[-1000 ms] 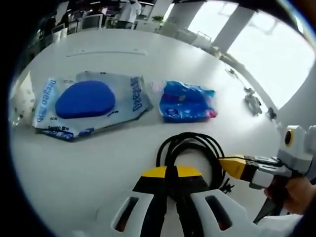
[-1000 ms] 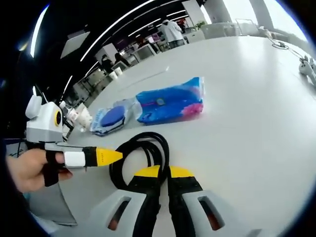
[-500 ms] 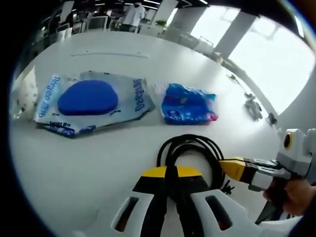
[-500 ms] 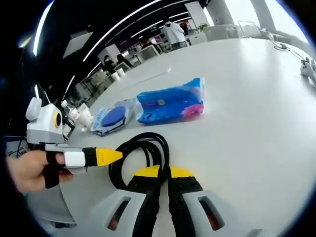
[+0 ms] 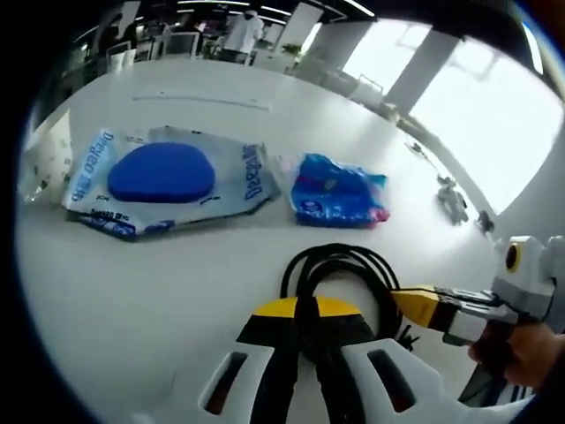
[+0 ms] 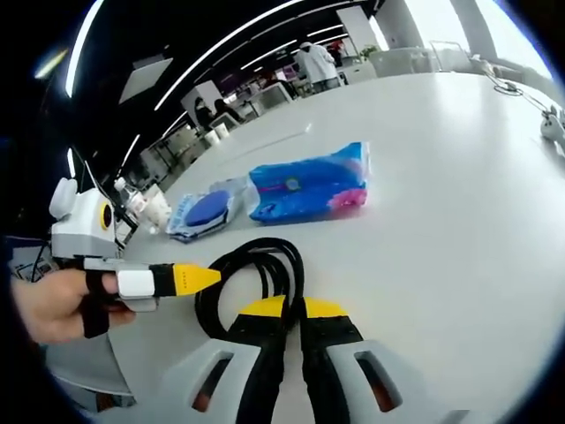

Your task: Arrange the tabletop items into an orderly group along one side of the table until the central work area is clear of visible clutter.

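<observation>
The left tool point(image 5: 305, 311) has its yellow-tipped jaws closed on the near edge of the coiled black cable point(image 5: 340, 265), which lies on the white counter point(image 5: 177, 283); the right tool point(image 6: 287, 309) likewise has its jaws pressed together on the same coil point(image 6: 252, 269) from the other side, its yellow tip seen at the right of the left gripper view point(image 5: 424, 303). Risk one: with both tools pinching one loose coil, a pull in differing directions would likely spread or unwind the loops, leaving more clutter. Risk two: each grip appears to take only a strand or two, so the remainder could sag and drag when lifted. Farther off, the blue and pink packet point(image 5: 340, 187) lies near the coil, and left of it the clear bag with a blue pad point(image 5: 163, 177); a trailing cable end could sweep either out of line. At the far right, small objects point(image 5: 452, 190) sit well apart.
</observation>
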### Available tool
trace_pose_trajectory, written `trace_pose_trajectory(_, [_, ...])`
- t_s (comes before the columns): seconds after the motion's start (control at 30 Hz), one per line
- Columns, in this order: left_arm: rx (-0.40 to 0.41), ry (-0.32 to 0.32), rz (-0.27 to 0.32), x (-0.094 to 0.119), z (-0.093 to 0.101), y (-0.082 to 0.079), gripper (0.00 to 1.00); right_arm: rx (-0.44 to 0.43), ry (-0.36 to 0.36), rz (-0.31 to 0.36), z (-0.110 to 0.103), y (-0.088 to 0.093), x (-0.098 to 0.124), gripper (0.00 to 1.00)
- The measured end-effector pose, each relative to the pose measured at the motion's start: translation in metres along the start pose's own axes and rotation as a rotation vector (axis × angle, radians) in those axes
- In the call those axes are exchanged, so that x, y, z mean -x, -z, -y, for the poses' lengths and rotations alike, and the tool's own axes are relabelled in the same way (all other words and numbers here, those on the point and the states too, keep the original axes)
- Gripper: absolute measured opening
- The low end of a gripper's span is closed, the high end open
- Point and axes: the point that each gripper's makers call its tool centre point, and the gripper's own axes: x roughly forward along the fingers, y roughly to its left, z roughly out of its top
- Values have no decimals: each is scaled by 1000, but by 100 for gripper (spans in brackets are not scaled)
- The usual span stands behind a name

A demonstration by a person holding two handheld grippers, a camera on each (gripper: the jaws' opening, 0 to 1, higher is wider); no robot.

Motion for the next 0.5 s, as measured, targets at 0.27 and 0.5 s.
trace_pose_trajectory(0.27, [-5,31,111,17,5,-22,40,142,-51,91,-9,-20,11,20])
trace_pose_trajectory(0.5, [-100,51,223,79,-2,-39,78,129,-118,146,-20,-33,35,48])
